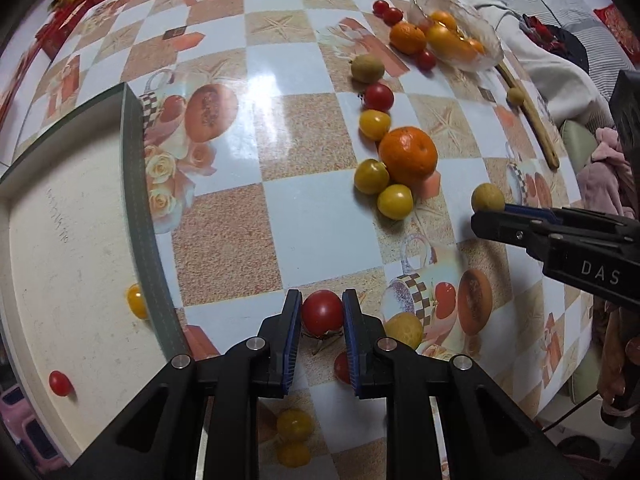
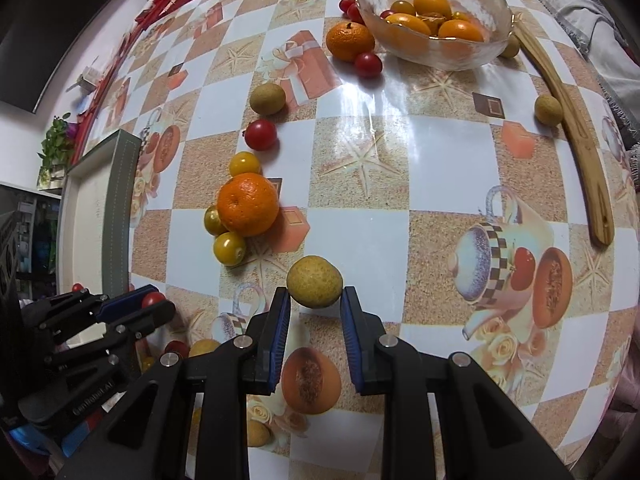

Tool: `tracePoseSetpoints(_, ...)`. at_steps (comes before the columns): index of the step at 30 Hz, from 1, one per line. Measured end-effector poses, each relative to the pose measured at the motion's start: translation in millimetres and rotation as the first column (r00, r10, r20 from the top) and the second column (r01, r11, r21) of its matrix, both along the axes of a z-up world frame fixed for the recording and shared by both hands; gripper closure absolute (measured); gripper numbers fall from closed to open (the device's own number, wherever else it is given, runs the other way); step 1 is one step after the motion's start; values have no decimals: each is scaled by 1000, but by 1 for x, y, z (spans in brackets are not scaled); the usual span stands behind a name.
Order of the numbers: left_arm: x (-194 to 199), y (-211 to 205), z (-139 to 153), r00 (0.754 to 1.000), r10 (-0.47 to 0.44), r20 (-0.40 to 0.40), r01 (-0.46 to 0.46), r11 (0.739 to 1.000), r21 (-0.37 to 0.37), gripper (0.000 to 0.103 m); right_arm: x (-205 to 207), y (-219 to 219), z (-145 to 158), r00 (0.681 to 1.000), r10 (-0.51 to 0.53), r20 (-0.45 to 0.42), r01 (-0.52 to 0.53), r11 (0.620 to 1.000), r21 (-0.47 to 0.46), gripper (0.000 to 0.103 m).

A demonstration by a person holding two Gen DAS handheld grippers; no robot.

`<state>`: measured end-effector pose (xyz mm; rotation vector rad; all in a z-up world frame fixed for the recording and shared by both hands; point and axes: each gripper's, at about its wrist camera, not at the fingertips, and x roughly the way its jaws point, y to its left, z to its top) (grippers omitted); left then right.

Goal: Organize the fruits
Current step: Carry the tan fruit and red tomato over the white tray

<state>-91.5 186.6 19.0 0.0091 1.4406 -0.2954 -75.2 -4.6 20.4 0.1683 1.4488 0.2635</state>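
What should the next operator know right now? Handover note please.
Left gripper: shut on a red tomato, beside the tray.
Right gripper: closing around a tan fruit; firm grip unclear.
Done: tray holds one red and one yellow tomato; bowl holds oranges and yellow fruit.
Left: two oranges, plus red, yellow and tan fruits lie loose on the table.
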Motion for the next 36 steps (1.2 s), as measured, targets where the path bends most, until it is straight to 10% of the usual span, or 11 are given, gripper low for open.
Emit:
tracePoseSetpoints(16, -6, 47, 41, 992, 88, 86, -88, 996, -7, 81, 2, 40, 45, 995, 86, 48, -86, 996, -8, 75)
tracePoseSetpoints(36, 4, 184, 35, 931, 326, 162, -344, 934, 99, 81, 33, 202, 57, 942, 324, 86, -326, 945, 9, 75)
